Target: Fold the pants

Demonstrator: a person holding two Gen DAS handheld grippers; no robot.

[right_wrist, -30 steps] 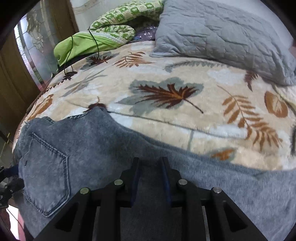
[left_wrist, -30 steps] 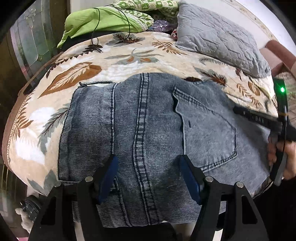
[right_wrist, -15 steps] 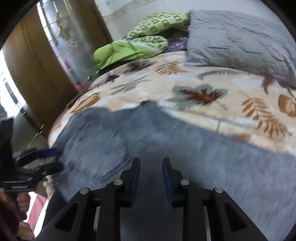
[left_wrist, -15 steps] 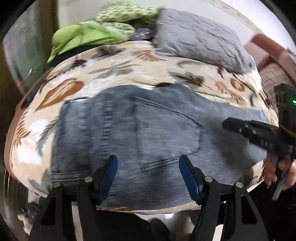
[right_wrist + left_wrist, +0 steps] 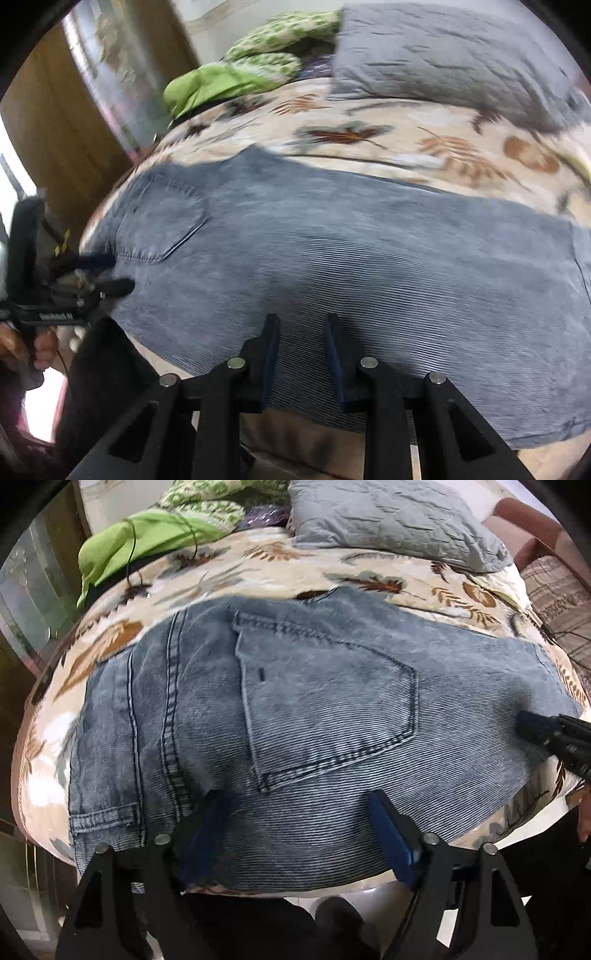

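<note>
The jeans (image 5: 303,716) lie flat, pocket side up, across the leaf-print blanket (image 5: 258,565), spread for folding; the left gripper (image 5: 303,827) hovers over the waist end, jaws widening and empty; the right gripper (image 5: 301,354), jaws narrowly parted, grips nothing.

The left gripper (image 5: 301,830) is reaching in from the bottom of its own view, its blue-padded jaws opening wide with nothing pinched between them. In the right wrist view it is sitting at the left edge, a hand (image 5: 26,347) wrapping its handle at lower left. The right gripper (image 5: 301,363) is pointing up from the bottom centre, jaws standing narrowly apart and gripping nothing. Its tips are showing at the right edge of the left view.
</note>
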